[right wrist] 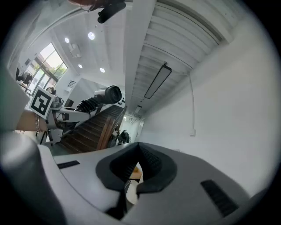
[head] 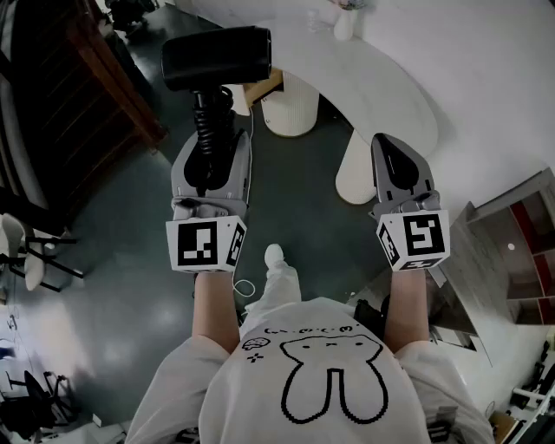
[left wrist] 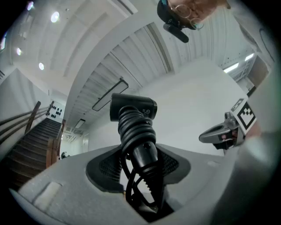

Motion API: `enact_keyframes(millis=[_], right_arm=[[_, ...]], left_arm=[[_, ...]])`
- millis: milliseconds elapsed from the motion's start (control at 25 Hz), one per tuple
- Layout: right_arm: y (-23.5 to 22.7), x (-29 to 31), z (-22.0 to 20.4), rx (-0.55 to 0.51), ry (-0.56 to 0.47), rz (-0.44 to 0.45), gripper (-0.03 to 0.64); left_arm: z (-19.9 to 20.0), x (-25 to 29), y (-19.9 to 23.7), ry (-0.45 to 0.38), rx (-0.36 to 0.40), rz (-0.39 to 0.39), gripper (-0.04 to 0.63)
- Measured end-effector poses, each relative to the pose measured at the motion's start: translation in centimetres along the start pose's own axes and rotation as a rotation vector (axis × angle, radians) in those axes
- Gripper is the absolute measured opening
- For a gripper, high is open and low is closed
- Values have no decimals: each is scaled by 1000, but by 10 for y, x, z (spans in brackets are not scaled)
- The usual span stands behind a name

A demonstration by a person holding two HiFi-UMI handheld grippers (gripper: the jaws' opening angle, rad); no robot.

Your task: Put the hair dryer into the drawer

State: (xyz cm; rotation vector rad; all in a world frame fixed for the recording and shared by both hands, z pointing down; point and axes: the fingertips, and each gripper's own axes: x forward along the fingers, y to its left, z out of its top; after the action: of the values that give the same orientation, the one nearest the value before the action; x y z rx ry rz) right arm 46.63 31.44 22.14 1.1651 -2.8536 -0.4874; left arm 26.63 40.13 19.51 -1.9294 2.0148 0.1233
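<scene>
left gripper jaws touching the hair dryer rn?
Touching. In the left gripper view, the left gripper has its jaws clamped on the cord-wrapped handle of the hair dryer.

The dryer [head: 217, 56] is showing black, the left gripper [head: 211, 143] and right gripper [head: 392, 143] are showing grey with black-and-white marker cubes, the shirt [head: 321, 381] is showing white with a black bunny outline, the floor [head: 130, 286] is reading dark grey.

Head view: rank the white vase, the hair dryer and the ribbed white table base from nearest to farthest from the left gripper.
1. hair dryer: held by its cord-wrapped handle in the tongs of the left gripper.
2. ribbed white table base: on the floor, just ahead and to the right.
3. white vase: on the tabletop at the view's top edge, farthest.
</scene>
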Motion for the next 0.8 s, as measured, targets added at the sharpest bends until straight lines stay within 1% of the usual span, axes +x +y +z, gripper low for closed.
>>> enact_keyframes(millis=[120,360,800], right_arm=[[3,23,-6,1,0,8,-2],[5,80,-12,3,1,17,-2],[-2,242,-29,-2,16,46,-1]], left_arm=[[-11,13,11,1,7,-4,199],[-31,54,45,3,-9,-8,199],[-82,165,141,6,-2,-2,199]])
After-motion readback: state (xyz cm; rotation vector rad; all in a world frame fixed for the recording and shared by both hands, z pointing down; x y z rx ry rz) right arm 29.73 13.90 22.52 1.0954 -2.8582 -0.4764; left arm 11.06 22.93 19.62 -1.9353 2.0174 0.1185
